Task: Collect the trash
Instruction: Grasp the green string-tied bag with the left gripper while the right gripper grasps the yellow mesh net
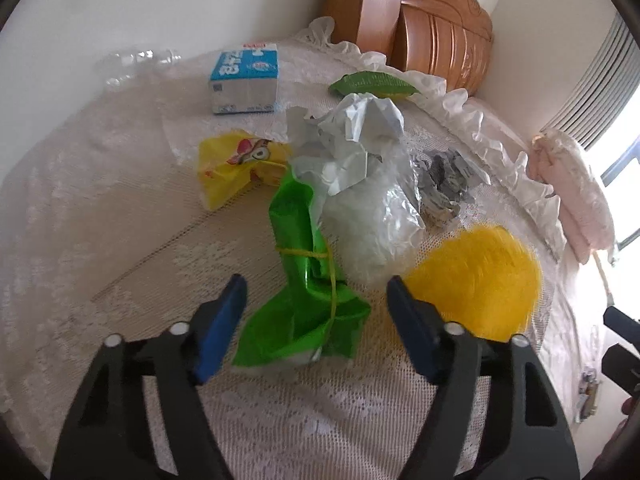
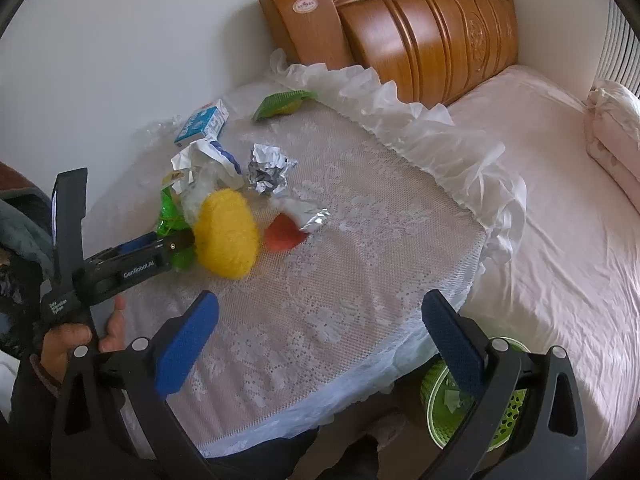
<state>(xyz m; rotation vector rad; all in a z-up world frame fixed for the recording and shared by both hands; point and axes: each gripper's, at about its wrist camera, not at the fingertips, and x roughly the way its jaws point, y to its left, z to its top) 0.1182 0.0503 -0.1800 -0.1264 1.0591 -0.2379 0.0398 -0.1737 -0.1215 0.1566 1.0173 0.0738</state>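
Note:
Trash lies on a lace-covered table [image 1: 120,208]. A crumpled green wrapper [image 1: 308,280] tied with yellow string lies between the fingers of my open left gripper [image 1: 316,292]. Behind it are a clear plastic bag with white paper [image 1: 372,184], a yellow snack wrapper [image 1: 236,164], grey crumpled foil [image 1: 444,184] and a blue-white milk carton [image 1: 244,80]. A fuzzy yellow ball [image 1: 476,280] sits right of the gripper. My right gripper [image 2: 320,320] is open and empty above the table's near edge; it sees the left gripper [image 2: 176,244], the ball [image 2: 228,232], foil [image 2: 268,172] and an orange wrapper [image 2: 284,232].
A green wrapper [image 1: 372,84] lies at the table's far edge by the frill. A clear bottle [image 1: 136,64] lies by the wall. A green mesh waste basket [image 2: 460,400] stands on the floor below the table's near corner. A bed [image 2: 560,240] and wooden headboard [image 2: 420,28] are on the right.

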